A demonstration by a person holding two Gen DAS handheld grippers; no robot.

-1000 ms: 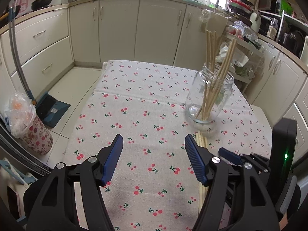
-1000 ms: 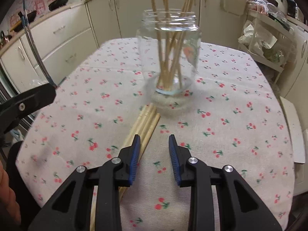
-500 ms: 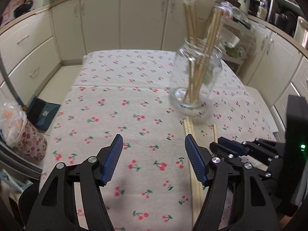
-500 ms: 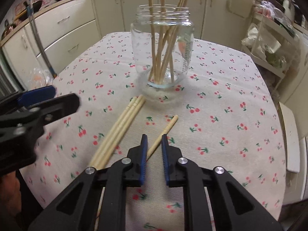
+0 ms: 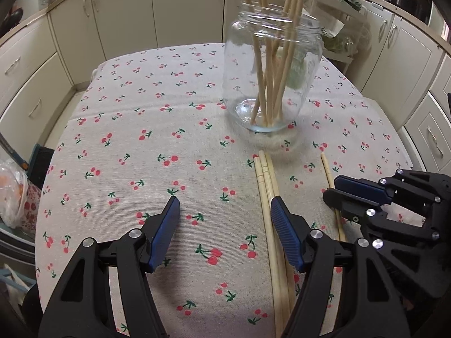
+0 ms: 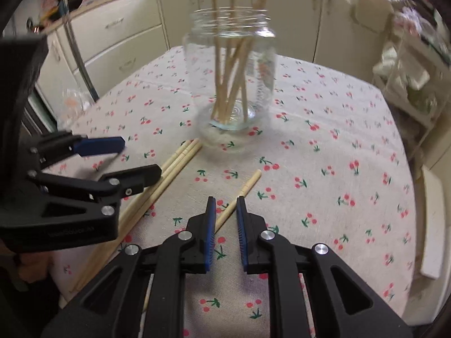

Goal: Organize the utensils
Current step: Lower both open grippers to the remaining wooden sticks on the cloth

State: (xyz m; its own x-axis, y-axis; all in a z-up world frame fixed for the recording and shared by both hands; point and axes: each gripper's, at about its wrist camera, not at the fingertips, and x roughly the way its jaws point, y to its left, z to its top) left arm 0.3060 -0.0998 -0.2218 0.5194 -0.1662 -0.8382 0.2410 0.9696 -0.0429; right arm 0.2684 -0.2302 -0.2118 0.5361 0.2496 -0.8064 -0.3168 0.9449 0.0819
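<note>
1. A cherry-print tablecloth is covering the table; a glass jar is standing on it, already holding upright chopsticks.
2. A bundle of chopsticks is lying just before the jar; the left gripper is hovering beside it, jaws wide apart, empty.
3. The right gripper is clamping a single chopstick near its middle.
4. The single chopstick is looking light, stiff and smooth; gripping mid-length should be limiting pivoting.
5. Only the right wrist view is showing that grip head-on.
</note>
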